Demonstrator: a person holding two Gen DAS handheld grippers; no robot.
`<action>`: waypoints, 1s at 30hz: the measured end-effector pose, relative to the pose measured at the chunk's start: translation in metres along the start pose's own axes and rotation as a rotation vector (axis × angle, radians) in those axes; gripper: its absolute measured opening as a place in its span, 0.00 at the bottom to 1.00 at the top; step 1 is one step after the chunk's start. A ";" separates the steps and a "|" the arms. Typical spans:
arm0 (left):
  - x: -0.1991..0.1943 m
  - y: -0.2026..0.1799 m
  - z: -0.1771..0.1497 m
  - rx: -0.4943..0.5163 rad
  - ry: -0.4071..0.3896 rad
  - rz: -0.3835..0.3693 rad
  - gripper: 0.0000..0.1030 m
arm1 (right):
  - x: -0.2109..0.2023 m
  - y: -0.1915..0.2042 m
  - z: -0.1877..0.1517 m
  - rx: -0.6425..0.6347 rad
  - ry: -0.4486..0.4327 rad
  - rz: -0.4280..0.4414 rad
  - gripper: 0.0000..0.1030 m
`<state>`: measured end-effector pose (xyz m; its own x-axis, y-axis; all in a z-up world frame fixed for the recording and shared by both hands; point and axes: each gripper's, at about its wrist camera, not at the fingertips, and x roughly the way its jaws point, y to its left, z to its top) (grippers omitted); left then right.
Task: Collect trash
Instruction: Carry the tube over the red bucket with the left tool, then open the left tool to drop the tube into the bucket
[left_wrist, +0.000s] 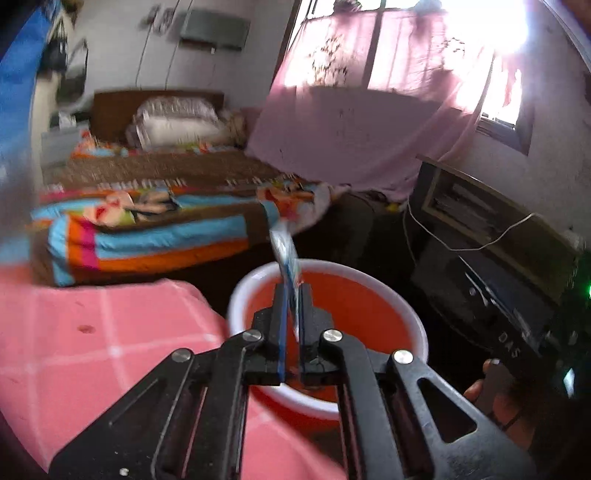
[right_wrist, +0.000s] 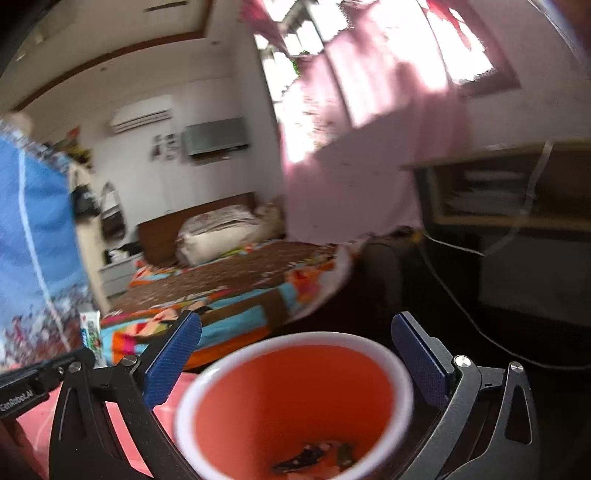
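Wrapper (left_wrist: 286, 254), thin and flat, stands pinched between the blue pads of our left gripper (left_wrist: 291, 295), whose jaws are nearly together on its lower edge. It is a pale, shiny strip with blue and white print and a touch of red near the bottom; blur hides any lettering. It rises upright from the pads and leans a little to the left, its top against the view of the bed (left_wrist: 147, 206). Directly behind and below it sits the bucket (left_wrist: 417, 328), orange-red inside with a white rim, beside the pink checked cloth (left_wrist: 92, 332).

Our right gripper (right_wrist: 295, 354) stands wide apart, nothing between its blue pads (right_wrist: 173, 358). The bucket's (right_wrist: 402, 373) mouth fills the gap between them from below, and dark scraps (right_wrist: 310, 458) lie at its bottom. At the left edge of that view we see the wrapper (right_wrist: 92, 332) again, small, white with green and red print, above the left gripper's black frame.
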<state>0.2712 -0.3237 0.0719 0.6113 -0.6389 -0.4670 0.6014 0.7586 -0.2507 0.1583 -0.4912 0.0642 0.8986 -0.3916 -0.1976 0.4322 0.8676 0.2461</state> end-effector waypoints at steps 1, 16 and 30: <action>0.002 0.000 0.001 -0.014 0.009 -0.008 0.16 | 0.001 -0.007 0.000 0.014 0.006 -0.013 1.00; -0.065 0.008 -0.011 -0.043 -0.118 0.087 0.40 | -0.034 0.010 0.013 -0.029 -0.048 0.092 1.00; -0.139 0.041 -0.024 -0.070 -0.260 0.238 1.00 | -0.068 0.044 0.022 -0.081 -0.104 0.192 1.00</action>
<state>0.1985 -0.2009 0.1061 0.8459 -0.4477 -0.2898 0.3954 0.8912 -0.2225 0.1176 -0.4336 0.1092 0.9685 -0.2431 -0.0545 0.2491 0.9493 0.1920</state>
